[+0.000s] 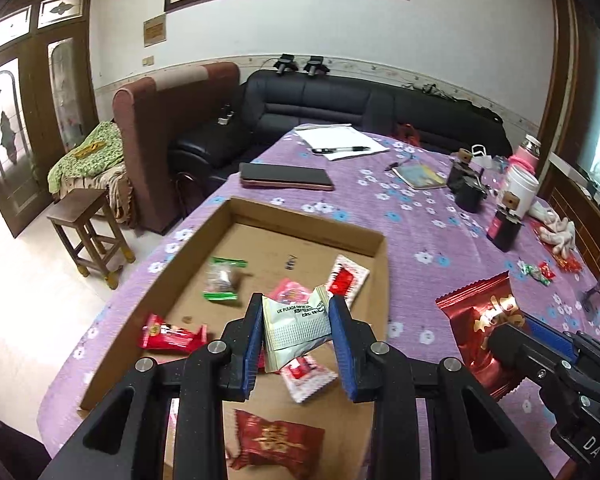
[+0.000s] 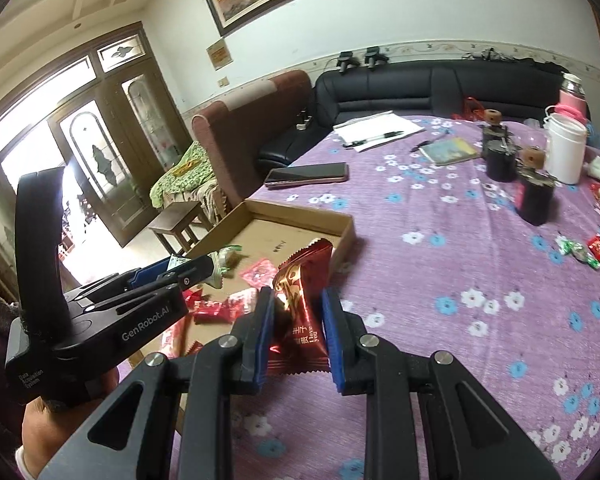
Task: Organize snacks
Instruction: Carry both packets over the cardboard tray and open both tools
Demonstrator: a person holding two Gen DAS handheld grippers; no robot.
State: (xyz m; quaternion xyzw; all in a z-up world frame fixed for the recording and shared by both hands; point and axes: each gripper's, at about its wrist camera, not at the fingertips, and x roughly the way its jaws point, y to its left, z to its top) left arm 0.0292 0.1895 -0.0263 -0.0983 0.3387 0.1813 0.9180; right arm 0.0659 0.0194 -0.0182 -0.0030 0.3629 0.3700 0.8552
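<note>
A shallow cardboard box [image 1: 380,256] [image 2: 346,228] lies on the purple flowered tablecloth, with several wrapped snacks inside: a green-ended one [image 1: 221,279], red ones [image 1: 171,335] [image 1: 276,440] and white-and-red ones [image 1: 346,278]. My left gripper [image 1: 296,312] is shut on a pale green-white snack packet [image 1: 296,326], held over the box. My right gripper [image 2: 296,300] is shut on a shiny dark red snack packet [image 2: 302,296] [image 1: 476,320], just right of the box's near corner. In the right wrist view the left gripper [image 2: 188,268] shows from the side, in a person's hand.
More small candies [image 2: 580,250] [image 1: 536,270] lie loose at the right. Farther back stand two dark bottles [image 2: 534,194], a white jar [image 2: 564,148], a pink flask, a phone [image 2: 308,174], a notebook and paper with a pen. A wooden stool [image 1: 86,228] and sofas sit beyond the table.
</note>
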